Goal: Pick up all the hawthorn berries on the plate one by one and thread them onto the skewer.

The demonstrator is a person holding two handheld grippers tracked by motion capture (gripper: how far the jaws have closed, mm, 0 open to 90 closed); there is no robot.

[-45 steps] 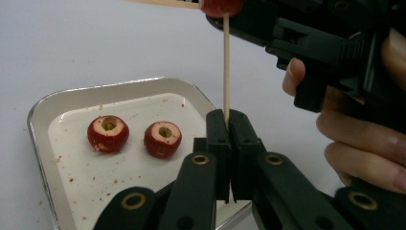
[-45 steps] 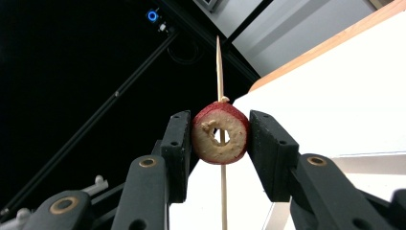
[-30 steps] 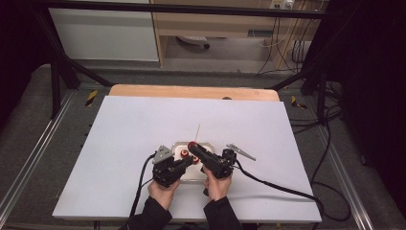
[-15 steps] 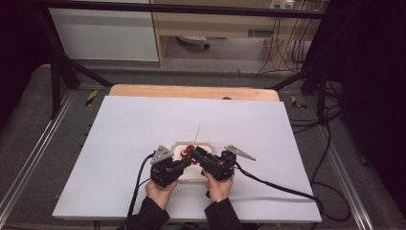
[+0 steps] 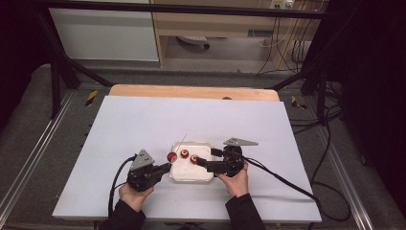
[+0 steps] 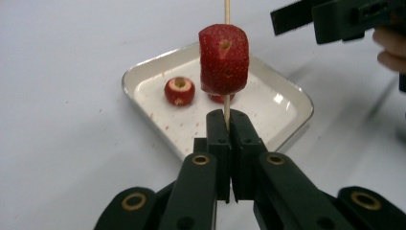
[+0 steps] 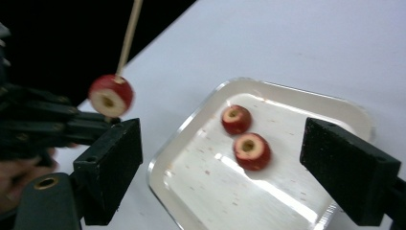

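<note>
My left gripper (image 6: 229, 120) is shut on the lower end of a thin wooden skewer (image 6: 227, 9). A red strawberry piece (image 6: 224, 60) is threaded on the skewer just above the jaws. In the high view that gripper (image 5: 167, 166) sits at the left edge of a white tray (image 5: 178, 178), with the skewered piece (image 5: 172, 156) over the tray's left rim. My right gripper (image 7: 230, 165) has just been opening its jaws and stands open, with nothing between the pads. It hangs over the tray's right side (image 5: 207, 158). Two cored strawberry pieces (image 7: 236, 120) (image 7: 252, 151) lie in the tray (image 7: 191, 191).
The tray sits near the front of a white tabletop (image 5: 143, 120) with bare room on all sides. A wooden strip (image 5: 191, 92) runs along the far edge. Black cables (image 5: 287, 179) trail from both grippers toward the table's front and right.
The two grippers were close together over the tray. The right one has since opened and drawn back to the right, and the left has moved left with the skewer and its strawberry piece.
</note>
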